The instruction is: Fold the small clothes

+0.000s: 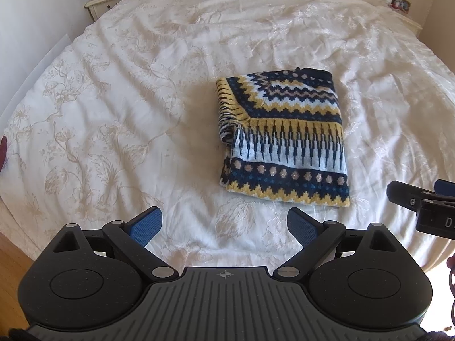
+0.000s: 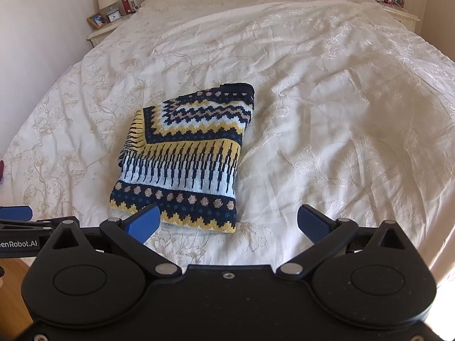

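Observation:
A small knitted sweater (image 1: 284, 139) in navy, yellow and pale blue lies folded into a compact rectangle on the white bedspread (image 1: 128, 99). My left gripper (image 1: 224, 224) hovers open in front of its near edge, nothing between the blue pads. In the right wrist view the same sweater (image 2: 184, 156) sits left of centre, and my right gripper (image 2: 229, 221) is open above its near right corner, its left pad overlapping the hem in the image. Each gripper shows at the edge of the other's view: the right one (image 1: 421, 199), the left one (image 2: 17, 216).
The bed (image 2: 327, 113) fills both views, its cover wrinkled with a pale floral print. Nightstands with a lamp, frames and a clock stand at the far left (image 2: 108, 25) and far right (image 2: 398, 8). Wooden floor (image 1: 11, 258) shows at the near left.

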A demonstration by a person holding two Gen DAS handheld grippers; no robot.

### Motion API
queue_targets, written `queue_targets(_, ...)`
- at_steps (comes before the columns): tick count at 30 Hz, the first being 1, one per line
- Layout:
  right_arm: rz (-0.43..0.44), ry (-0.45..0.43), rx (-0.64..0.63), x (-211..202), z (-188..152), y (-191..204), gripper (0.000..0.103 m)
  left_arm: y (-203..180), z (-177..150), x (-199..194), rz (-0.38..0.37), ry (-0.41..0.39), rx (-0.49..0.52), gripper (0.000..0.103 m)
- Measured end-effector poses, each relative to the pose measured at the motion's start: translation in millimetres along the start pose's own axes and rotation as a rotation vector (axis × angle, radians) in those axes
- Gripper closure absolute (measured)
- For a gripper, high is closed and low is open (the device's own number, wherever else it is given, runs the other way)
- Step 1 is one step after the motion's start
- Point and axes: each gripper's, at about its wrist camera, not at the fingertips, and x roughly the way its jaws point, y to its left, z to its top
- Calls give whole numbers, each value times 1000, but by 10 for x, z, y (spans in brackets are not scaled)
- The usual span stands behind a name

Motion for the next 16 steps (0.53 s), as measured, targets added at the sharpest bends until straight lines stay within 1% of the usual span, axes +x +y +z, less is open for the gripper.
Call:
queue_targets(14,7,44,-4,169,88,5,1,62,81,115,16,32,-27,7)
queue_targets(16,5,52,-2,211,110,2,1,80,104,147,9,37,-29,7)
